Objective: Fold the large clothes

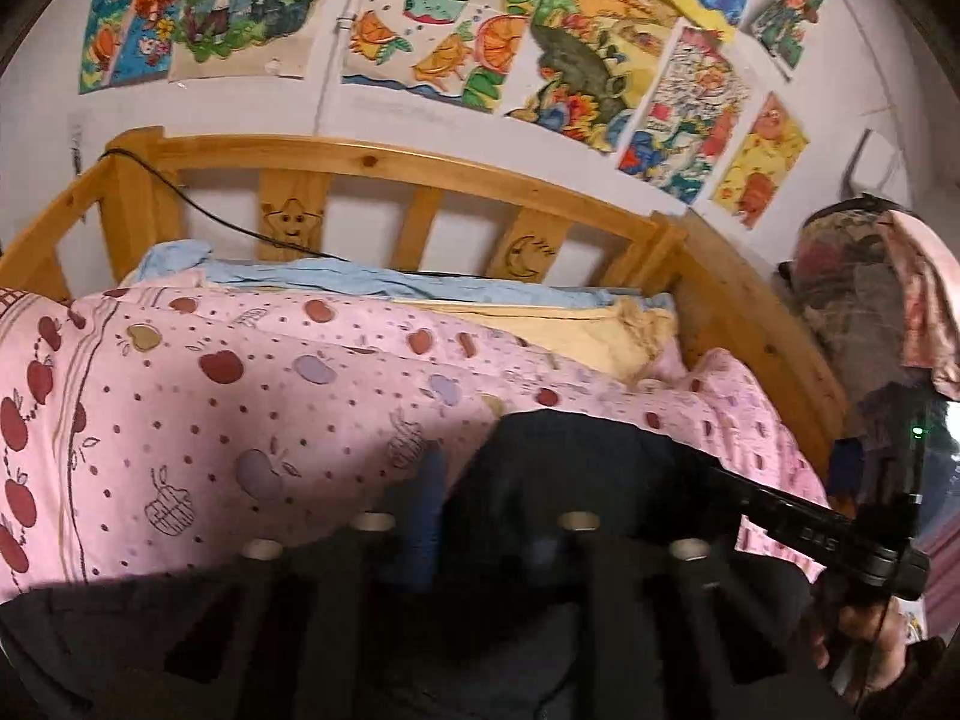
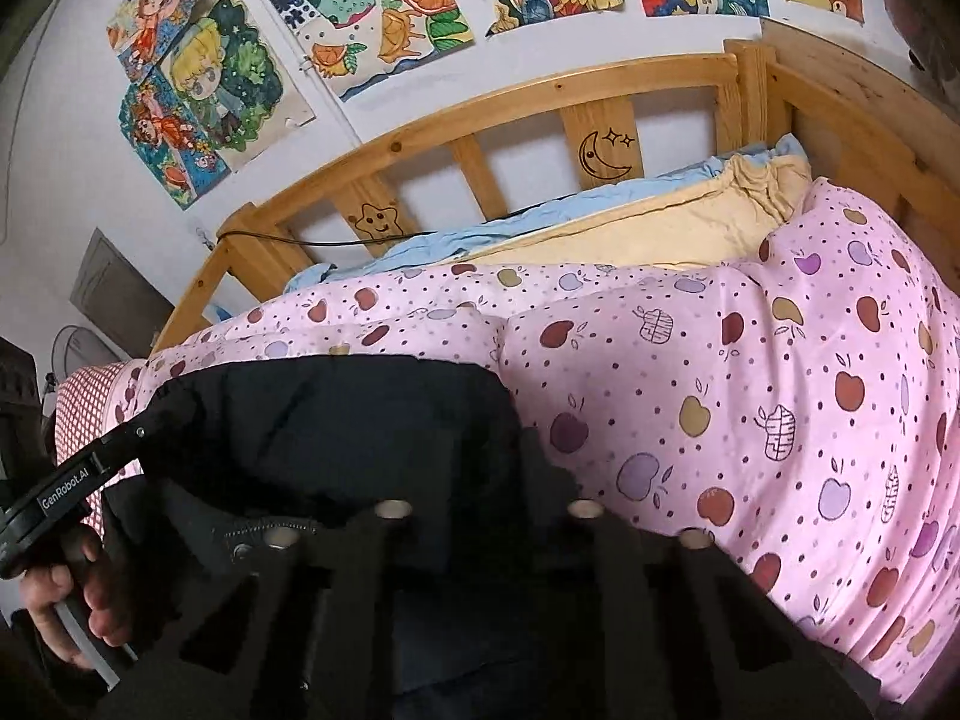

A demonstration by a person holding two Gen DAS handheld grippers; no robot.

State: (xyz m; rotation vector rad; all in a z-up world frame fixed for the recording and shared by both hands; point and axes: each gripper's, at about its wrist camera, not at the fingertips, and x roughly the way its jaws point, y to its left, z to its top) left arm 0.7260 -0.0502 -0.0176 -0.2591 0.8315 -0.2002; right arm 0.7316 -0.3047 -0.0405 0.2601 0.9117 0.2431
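Now the black garment [image 2: 336,438] lies directly ahead of both tongs, between them; whether our left gripper [image 1: 474,516] or right gripper [image 2: 486,516] grasps it, we cannot tell.

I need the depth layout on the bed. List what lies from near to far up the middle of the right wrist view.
Gripper → black garment → pink quilt → yellow pillow → blue sheet → bed rail → drawings on the wall.
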